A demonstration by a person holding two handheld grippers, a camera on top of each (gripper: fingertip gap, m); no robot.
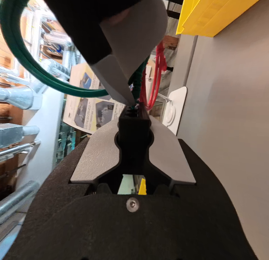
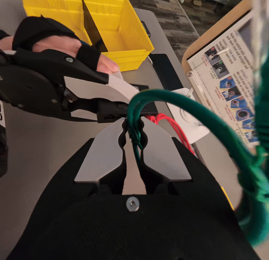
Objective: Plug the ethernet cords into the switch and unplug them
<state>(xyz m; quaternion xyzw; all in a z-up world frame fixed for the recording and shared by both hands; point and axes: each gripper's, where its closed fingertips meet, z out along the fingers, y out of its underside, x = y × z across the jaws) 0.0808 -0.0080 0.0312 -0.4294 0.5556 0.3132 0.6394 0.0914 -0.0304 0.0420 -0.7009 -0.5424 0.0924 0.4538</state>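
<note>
Clamped in the left gripper (image 1: 134, 121): a black switch (image 2: 125, 109), long axis level above the grey table (image 2: 43, 143), port face turned toward the right gripper (image 2: 132, 119). Closed narrowly on the green cord (image 2: 134, 130) at its plug, right at the ports. Just beside, a red cord (image 2: 167, 121) plugged in. Behind, an empty yellow bin (image 2: 123, 34) with black divider.

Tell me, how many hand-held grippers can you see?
2. The left hand-held gripper comes in from the left, clamped on the black switch. The right hand-held gripper sits in the middle, closed around the green cord at the switch's ports.
</note>
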